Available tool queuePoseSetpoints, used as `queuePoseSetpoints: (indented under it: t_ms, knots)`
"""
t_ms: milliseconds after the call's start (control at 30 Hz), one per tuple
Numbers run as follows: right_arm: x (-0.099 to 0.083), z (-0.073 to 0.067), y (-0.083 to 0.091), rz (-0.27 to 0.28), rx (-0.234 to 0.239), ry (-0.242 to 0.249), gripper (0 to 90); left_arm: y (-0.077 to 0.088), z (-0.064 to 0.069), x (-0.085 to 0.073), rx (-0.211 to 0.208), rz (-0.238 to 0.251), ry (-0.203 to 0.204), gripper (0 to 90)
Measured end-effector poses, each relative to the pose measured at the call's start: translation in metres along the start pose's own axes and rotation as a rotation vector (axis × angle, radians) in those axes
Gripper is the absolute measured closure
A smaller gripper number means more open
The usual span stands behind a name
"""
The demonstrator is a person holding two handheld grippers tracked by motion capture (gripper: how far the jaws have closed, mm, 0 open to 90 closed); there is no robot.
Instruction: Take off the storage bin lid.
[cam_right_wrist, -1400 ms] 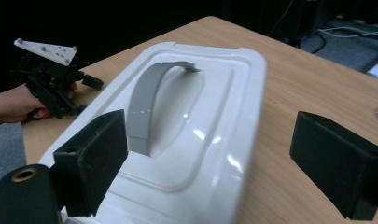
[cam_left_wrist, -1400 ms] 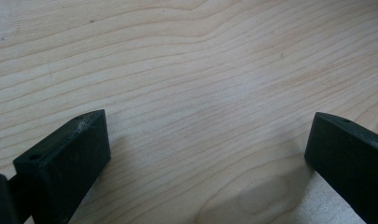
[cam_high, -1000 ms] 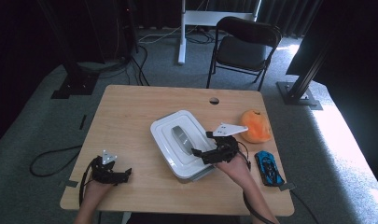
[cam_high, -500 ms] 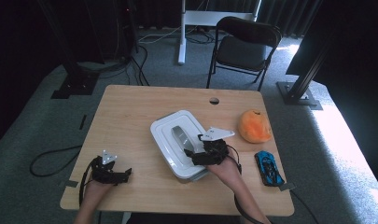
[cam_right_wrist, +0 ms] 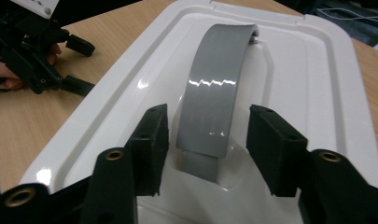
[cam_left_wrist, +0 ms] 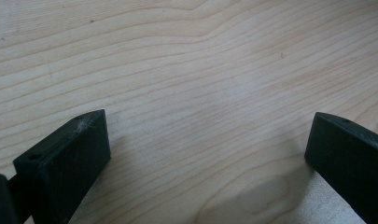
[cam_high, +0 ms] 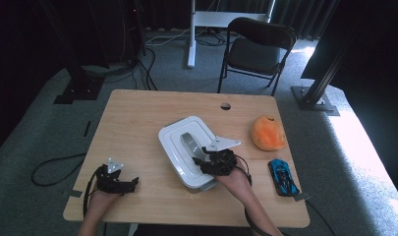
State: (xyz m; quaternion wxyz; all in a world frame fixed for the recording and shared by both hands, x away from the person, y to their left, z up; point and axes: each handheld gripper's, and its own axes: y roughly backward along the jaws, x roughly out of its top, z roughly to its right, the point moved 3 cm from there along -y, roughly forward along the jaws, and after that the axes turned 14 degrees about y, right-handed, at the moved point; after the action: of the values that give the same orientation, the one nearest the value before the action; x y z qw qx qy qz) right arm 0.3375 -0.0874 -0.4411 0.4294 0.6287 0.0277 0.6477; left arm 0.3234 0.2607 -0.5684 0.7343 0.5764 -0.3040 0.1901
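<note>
Two black jaws of the right tool [cam_right_wrist: 207,135] have just been closing around the grey handle [cam_right_wrist: 214,107] of a white lid [cam_right_wrist: 317,93], not yet touching it. The left tool [cam_left_wrist: 207,154] rests open on the wooden surface [cam_left_wrist: 200,70].

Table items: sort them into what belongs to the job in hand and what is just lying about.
In the job:
- white lidded box
- its grey handle, between the right gripper jaws, which have just been closing, not yet touching

Lying about:
- orange fruit
- blue toy car

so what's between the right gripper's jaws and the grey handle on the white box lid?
Nothing. In the right gripper view the jaws of the right gripper have just been closing and straddle the grey handle of the white lid, with a bare gap on each side.
</note>
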Motion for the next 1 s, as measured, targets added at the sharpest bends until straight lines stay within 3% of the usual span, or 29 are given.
queuePoseSetpoints:
  t_ms: [100,367,800,1000]
  knots:
    - [-0.0004,0.0,0.0003,-0.001,-0.016,-0.009,54.1,0.0,0.0,0.0,0.0,0.0,0.0,0.5]
    - [-0.0018,-0.0045,0.0,0.018,-0.003,-0.017,65.3,0.0,0.0,0.0,0.0,0.0,0.0,0.5]
    - [-0.0025,-0.0025,0.0027,0.042,0.032,-0.087,67.7,0.0003,0.0,-0.0003,0.001,0.0,0.002,0.5]
    - [0.0024,-0.0005,0.0085,0.059,0.065,-0.084,67.9,0.0003,0.0,-0.0003,0.001,0.0,0.001,0.5]
